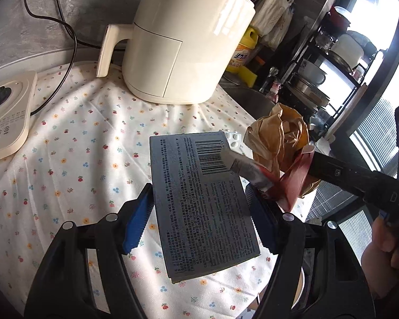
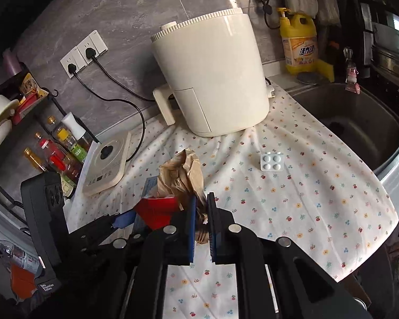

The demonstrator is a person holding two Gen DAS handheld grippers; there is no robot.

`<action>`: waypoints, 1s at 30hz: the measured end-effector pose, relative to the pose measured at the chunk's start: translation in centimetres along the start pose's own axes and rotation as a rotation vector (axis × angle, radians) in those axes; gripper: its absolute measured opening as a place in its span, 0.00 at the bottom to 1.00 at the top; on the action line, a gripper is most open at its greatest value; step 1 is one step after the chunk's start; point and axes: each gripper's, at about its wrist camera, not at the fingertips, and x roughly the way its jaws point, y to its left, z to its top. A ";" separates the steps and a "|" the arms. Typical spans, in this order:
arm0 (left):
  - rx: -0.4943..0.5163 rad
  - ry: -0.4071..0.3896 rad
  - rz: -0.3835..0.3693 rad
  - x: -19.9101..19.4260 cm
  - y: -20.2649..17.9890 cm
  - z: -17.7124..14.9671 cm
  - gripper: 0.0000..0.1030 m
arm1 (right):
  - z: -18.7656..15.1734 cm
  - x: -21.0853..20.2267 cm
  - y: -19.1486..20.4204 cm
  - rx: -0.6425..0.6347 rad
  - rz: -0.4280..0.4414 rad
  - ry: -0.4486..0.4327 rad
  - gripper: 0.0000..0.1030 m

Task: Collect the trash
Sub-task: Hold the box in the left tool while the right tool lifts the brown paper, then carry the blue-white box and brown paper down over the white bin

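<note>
The left tool (image 1: 199,204) grips the grey box (image 1: 202,204); the right tool (image 2: 200,212) pinches the crumpled paper bag (image 2: 182,175); the pill blister (image 2: 271,161) lies upper right of it, nearer that hand

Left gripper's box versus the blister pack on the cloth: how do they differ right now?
The grey box is held off the cloth between the left gripper fingers; the blister pack lies flat and untouched on the floral cloth. The box is larger, dark and covered in print with a barcode; the pack is small, white, with round pill bubbles. Both are flat, rectangular packaging.
</note>
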 end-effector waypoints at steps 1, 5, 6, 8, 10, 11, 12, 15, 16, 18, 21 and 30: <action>-0.001 0.002 0.006 0.0 0.0 -0.2 0.68 | 0.0 -0.2 -0.1 -0.003 -0.025 -0.010 0.09; -0.044 0.010 0.051 -0.1 1.5 -0.7 0.68 | 0.0 -0.7 -1.8 0.022 -0.123 -0.022 0.09; -0.057 0.011 0.065 -0.1 1.9 -0.8 0.68 | -0.1 -0.7 -2.3 0.030 -0.134 -0.021 0.09; -0.071 0.004 0.093 -0.6 2.8 -0.9 0.68 | -0.2 -0.9 -2.9 0.038 -0.145 -0.018 0.09; -0.079 -0.007 0.122 -1.1 3.4 -1.0 0.68 | -0.5 -1.1 -3.4 0.039 -0.152 -0.017 0.09; -0.089 -0.012 0.131 -1.4 3.7 -1.0 0.68 | -0.6 -1.2 -3.6 0.040 -0.155 -0.018 0.09; -0.098 -0.017 0.140 -1.6 4.0 -1.0 0.68 | -0.7 -1.4 -3.9 0.045 -0.155 -0.019 0.09; -0.112 -0.021 0.156 -2.1 4.3 -1.1 0.68 | -1.1 -2.2 -5.0 0.064 -0.164 -0.022 0.09; -0.111 -0.021 0.158 -2.1 4.1 -1.2 0.68 | -1.4 -2.5 -5.5 0.074 -0.167 -0.022 0.09; -0.099 -0.017 0.151 -2.0 3.3 -1.3 0.68 | -1.6 -2.9 -6.1 0.085 -0.174 -0.023 0.09; -0.070 -0.005 0.128 -1.2 1.2 -1.4 0.68 | -2.8 -4.4 -8.5 0.124 -0.203 -0.023 0.09; 0.081 0.060 -0.003 2.7 -9.6 -3.1 0.68 | -9.4 -10.5 -18.0 0.289 -0.333 0.010 0.09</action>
